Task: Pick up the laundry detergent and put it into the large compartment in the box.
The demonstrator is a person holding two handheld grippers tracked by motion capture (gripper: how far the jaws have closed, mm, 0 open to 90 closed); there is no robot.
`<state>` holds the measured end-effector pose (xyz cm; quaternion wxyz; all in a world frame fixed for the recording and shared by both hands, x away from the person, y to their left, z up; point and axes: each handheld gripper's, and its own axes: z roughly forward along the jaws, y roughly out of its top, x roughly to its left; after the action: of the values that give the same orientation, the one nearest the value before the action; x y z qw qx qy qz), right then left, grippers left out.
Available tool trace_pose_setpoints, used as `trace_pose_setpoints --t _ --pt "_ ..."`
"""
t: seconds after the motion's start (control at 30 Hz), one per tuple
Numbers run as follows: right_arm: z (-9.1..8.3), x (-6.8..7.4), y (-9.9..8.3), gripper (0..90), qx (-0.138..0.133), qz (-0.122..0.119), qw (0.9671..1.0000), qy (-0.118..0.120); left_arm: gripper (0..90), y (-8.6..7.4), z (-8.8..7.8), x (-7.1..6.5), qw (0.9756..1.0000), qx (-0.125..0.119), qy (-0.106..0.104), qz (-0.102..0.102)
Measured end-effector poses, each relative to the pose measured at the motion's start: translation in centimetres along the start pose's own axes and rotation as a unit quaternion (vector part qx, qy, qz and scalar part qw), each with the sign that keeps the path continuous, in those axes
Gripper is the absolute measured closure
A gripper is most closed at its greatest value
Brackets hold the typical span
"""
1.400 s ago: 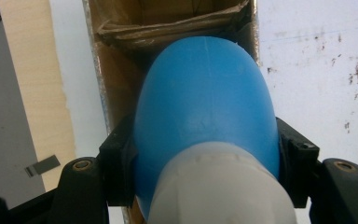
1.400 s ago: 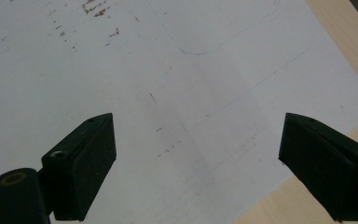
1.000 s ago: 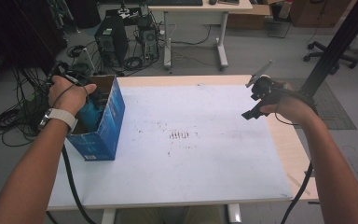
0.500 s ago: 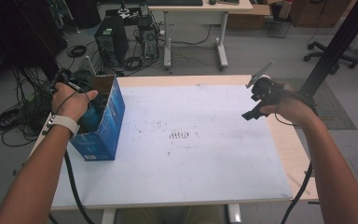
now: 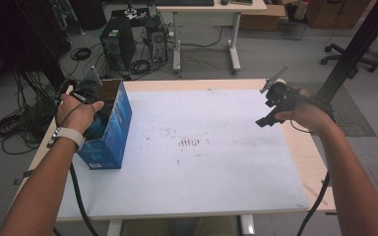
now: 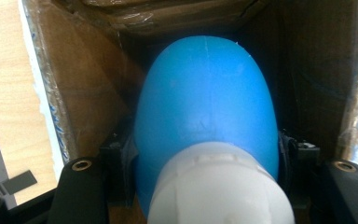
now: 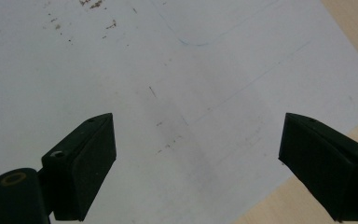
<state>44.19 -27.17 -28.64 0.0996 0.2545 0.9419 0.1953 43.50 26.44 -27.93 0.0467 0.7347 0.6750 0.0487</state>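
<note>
Bottle (image 6: pixel 206 112) was the thing you held: blue body, white cap nearest the camera, its long axis running away from your left gripper (image 6: pixel 207 158) and down into the cardboard box (image 6: pixel 79 93), rounded blue end pointing at the box bottom. Your left jaws were closed against the bottle's two sides just above the cap.

From the high view you could only see your left hand (image 5: pixel 81 112) over the open top of the blue box (image 5: pixel 109 132), which stood at the left edge of the table (image 5: pixel 216 196); the bottle itself was hidden there by your hand and the box wall. Brown inner walls, torn edges and the bottle's shape came out in the left gripper view alone.

Your right gripper (image 5: pixel 270 105) hung above the right side of the white sheet (image 5: pixel 202 167), well apart from the box, its jaws spread wide with nothing between them. Its own view (image 7: pixel 196 163) looked down on the sheet's faint pencil lines, a blue curved mark and brown specks (image 7: pixel 93 4), with the wooden table edge at the corner.

Print on the box face was too small for you to read, and the bottle showed no legible label.
</note>
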Motion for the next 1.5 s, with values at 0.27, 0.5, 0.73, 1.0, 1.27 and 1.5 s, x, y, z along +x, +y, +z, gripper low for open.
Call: trace_pose_setpoints --t 0.27,0.5,0.73,1.0,1.27,1.5 --pt "0.12 0.06 0.07 11.1 0.001 0.000 1.0000 0.001 37.1 0.05 0.10 0.27 1.0000 0.000 -0.005 -0.001" --pt "0.25 0.14 0.15 11.1 0.001 -0.002 1.0000 0.003 37.0 0.21 0.18 0.54 0.9999 0.003 -0.011 0.002" --pt "0.27 0.12 -0.08 11.1 0.004 0.000 1.0000 0.002 36.8 0.28 0.25 0.99 0.9999 -0.001 -0.016 0.001" --pt "0.41 0.23 -0.04 11.1 0.004 -0.002 1.0000 0.004 34.9 0.34 0.32 1.00 0.9998 -0.004 -0.017 0.006" --pt "0.56 0.28 0.00 11.1 0.006 -0.003 1.0000 0.005 30.8 0.42 0.39 0.77 0.9999 0.000 -0.013 0.011" --pt "0.48 0.29 -0.07 11.1 0.005 -0.003 1.0000 0.005 28.2 0.41 0.28 0.58 0.9999 0.000 -0.009 0.010"
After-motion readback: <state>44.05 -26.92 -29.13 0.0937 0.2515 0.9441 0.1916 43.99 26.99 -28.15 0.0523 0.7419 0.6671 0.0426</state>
